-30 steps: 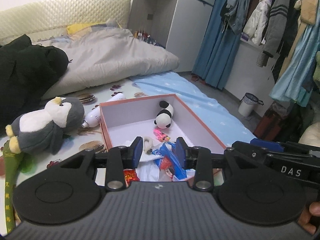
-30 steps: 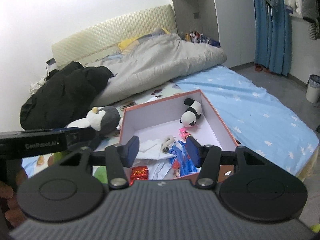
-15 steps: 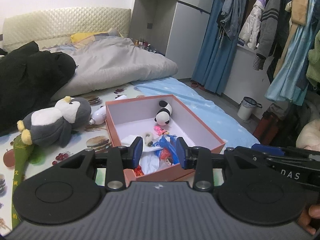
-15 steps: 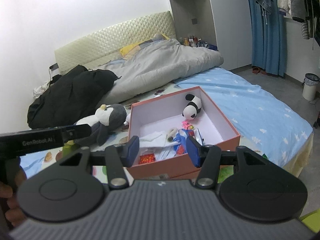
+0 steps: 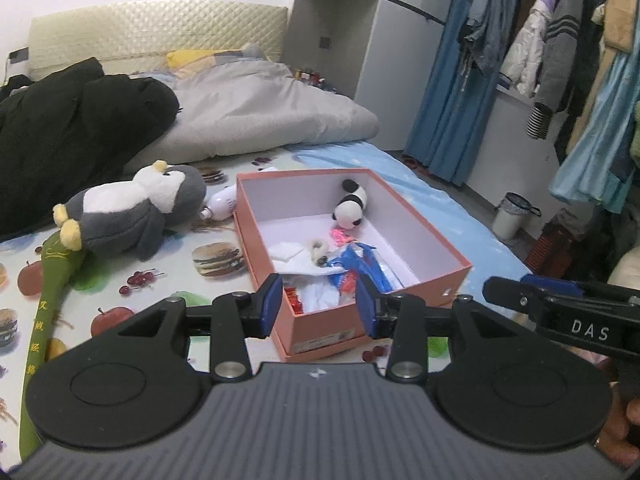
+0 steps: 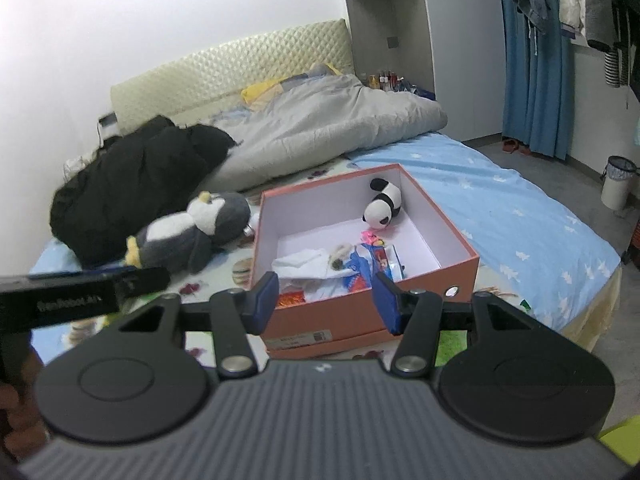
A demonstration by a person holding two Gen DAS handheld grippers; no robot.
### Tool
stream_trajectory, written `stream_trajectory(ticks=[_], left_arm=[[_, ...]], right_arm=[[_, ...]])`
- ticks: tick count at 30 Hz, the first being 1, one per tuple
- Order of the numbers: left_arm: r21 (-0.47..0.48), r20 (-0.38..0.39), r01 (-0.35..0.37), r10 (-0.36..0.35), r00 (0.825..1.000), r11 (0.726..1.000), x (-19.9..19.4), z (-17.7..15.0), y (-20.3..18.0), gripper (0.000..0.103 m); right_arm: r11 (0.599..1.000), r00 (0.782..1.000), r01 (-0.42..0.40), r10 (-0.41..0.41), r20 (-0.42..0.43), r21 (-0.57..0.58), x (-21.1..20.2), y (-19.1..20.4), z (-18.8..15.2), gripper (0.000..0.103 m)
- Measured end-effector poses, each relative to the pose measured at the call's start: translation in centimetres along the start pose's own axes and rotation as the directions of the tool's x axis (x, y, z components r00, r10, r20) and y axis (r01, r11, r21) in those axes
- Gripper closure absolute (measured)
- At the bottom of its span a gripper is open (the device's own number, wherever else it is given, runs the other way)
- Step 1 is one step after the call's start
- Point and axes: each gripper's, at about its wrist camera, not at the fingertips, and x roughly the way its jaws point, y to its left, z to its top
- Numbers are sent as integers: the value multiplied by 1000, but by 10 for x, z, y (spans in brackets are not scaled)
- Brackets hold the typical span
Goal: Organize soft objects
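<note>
A pink open box (image 5: 436, 240) (image 6: 360, 316) stands on the bed. Inside it lie a small panda plush (image 5: 352, 210) (image 6: 382, 206), white cloth (image 5: 288, 252) and blue and red wrappers (image 5: 360, 264). A grey and white penguin plush (image 5: 132, 212) (image 6: 188, 232) lies on the sheet left of the box. My left gripper (image 5: 318, 306) hovers short of the box's near wall, its jaws opening, nothing between them. My right gripper (image 6: 326, 300) is open and empty, also in front of the box.
A black coat (image 5: 68, 128) and a grey duvet (image 5: 260, 112) fill the bed's far side. A white bottle (image 5: 222, 204) lies between penguin and box. A green cloth strip (image 5: 48, 300) lies at left. Hanging clothes (image 5: 560, 52) and a bin (image 5: 512, 216) stand at right.
Both grippers have pulled back from over the box, so its near wall and the sheet in front now show. The left jaws stand slightly wider.
</note>
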Motion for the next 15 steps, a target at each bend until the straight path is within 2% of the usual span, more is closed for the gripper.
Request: stream_trajectory(ticks=[8,10,13,15], left_arm=[[-4,-13,-8,8,1000,1000,19,1,6,57],[-6,-17,-8,8,1000,1000,20,1,6,54],[-5,-14,-3,3,1000,1000,21,1,5,47],[0,-12,-6,6,1000,1000,20,1,4,46]], right_arm=[[1000,1000,4,-4,-11,-7,7,-1,-1,48],[1000,1000,4,-4,-8,-9,7,-1,-1,48],[1000,1000,14,-14,-1,-9,7,-4,-1,37],[1000,1000,8,-8,0,-3,7,-6,-1,36]])
